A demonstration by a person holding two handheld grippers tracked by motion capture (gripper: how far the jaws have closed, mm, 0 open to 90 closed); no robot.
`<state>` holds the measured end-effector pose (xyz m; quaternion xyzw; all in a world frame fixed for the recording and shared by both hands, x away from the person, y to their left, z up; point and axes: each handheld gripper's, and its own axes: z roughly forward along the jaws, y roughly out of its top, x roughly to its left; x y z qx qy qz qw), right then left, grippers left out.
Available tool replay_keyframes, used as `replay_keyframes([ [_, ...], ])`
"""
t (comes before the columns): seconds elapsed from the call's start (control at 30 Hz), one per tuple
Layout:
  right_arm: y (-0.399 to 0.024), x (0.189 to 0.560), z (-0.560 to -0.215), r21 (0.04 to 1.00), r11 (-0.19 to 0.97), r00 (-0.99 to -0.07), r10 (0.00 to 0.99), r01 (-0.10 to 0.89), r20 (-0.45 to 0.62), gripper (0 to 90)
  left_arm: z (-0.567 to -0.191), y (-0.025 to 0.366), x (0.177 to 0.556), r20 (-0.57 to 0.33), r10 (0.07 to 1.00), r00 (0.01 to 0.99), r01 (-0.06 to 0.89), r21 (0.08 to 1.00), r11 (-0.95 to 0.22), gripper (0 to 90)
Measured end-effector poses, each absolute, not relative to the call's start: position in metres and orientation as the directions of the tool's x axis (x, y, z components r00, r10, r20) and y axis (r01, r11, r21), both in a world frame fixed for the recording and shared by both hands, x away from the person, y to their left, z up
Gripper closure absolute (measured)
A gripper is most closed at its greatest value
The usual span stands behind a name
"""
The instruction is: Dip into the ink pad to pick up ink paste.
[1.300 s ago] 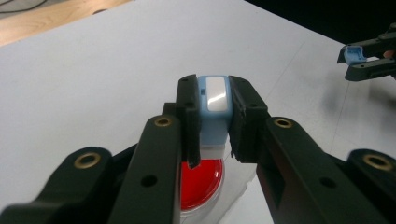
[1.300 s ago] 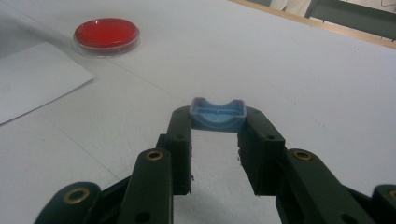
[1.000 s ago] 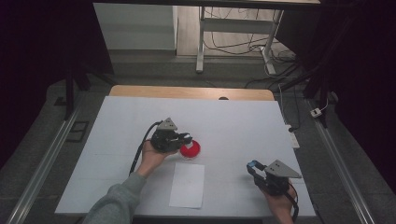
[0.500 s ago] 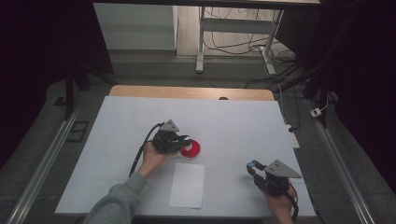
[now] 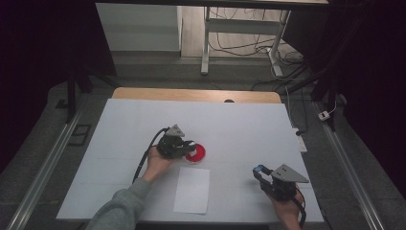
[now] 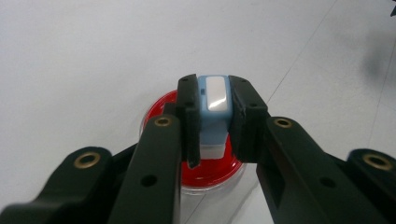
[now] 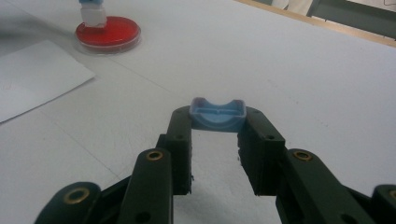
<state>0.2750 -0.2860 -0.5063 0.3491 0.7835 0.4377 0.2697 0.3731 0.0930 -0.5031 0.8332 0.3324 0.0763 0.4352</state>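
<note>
High view, left tongs (image 5: 187, 148) clamped on a little blue-and-white stamp (image 6: 214, 109) parked right on the red ink dish (image 5: 196, 153) mid-table (image 5: 239, 124), white paper sheet (image 5: 192, 189) just below the dish, right tongs (image 5: 259, 171) off near the front edge gripping the blue cap (image 7: 217, 114).

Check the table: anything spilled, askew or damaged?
Nothing stands out. The left claw holds a blue-and-white stamp over the red ink pad, the right claw holds its blue cap, and the paper sheet lies flat.
</note>
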Motion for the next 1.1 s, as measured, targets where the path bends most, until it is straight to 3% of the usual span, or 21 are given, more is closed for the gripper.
replay_keyframes([
  [1.1, -0.2858, 0.275, -0.5065, 0.875, 0.373, -0.614, 0.78, 0.309, -0.116, 65.3, -0.5091, 0.0886, 0.3701, -0.115, 0.619, 0.777, 0.473, 0.755, -0.454, 75.8],
])
